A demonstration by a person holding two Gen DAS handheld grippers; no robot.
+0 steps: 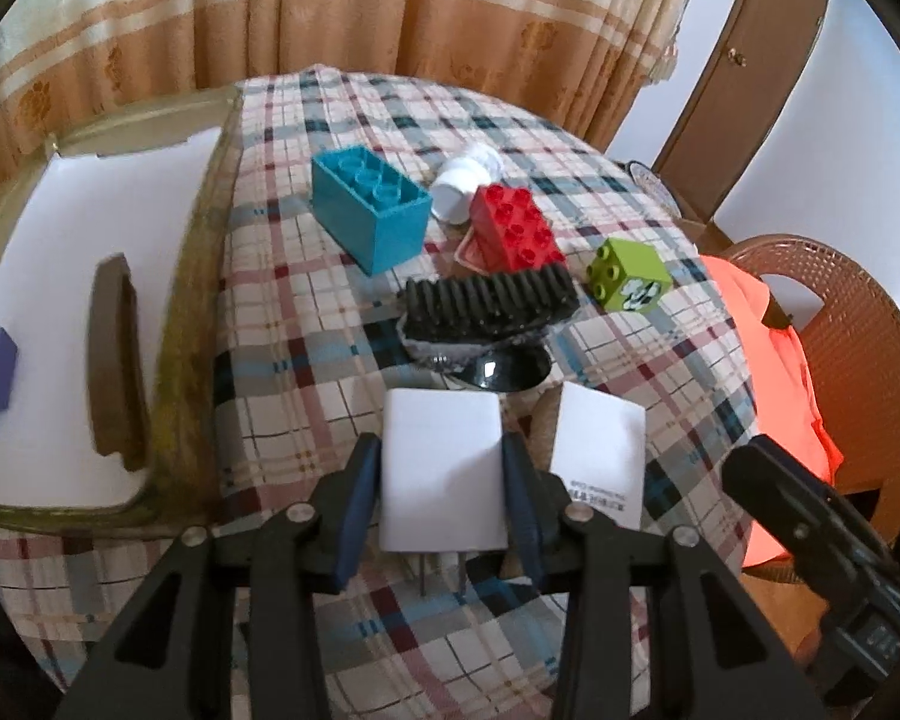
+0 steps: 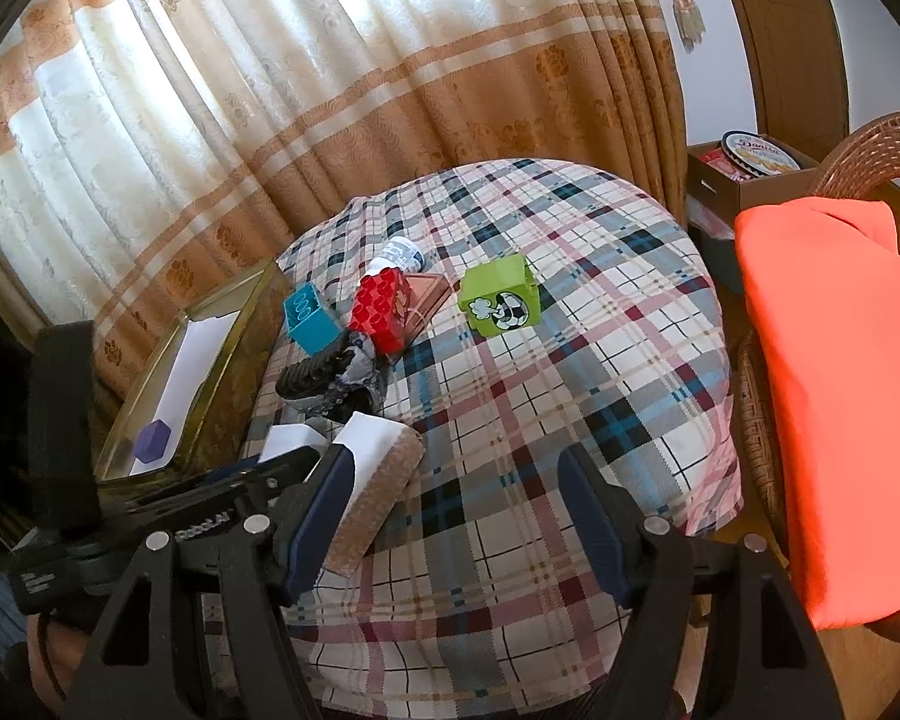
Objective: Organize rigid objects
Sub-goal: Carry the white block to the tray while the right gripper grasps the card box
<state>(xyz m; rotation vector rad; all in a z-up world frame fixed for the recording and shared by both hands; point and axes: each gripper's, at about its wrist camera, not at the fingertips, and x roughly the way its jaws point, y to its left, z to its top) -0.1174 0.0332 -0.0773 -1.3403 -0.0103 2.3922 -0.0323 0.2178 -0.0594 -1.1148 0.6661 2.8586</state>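
Fingers [image 1: 363,516] of the left gripper [image 1: 441,510] clamp a white charger [image 1: 441,468]

left wrist: looked steeply down past its fingers [image 1: 354,516], close over the plaid table [image 1: 306,324], tray [image 1: 192,300] left of them | right wrist: sat farther back, angled down, table beyond its fingers [image 2: 588,516] | shared: blue brick [image 1: 369,207] [image 2: 309,315], red brick [image 1: 513,225] [image 2: 381,309], green block [image 1: 630,273] [image 2: 498,303]
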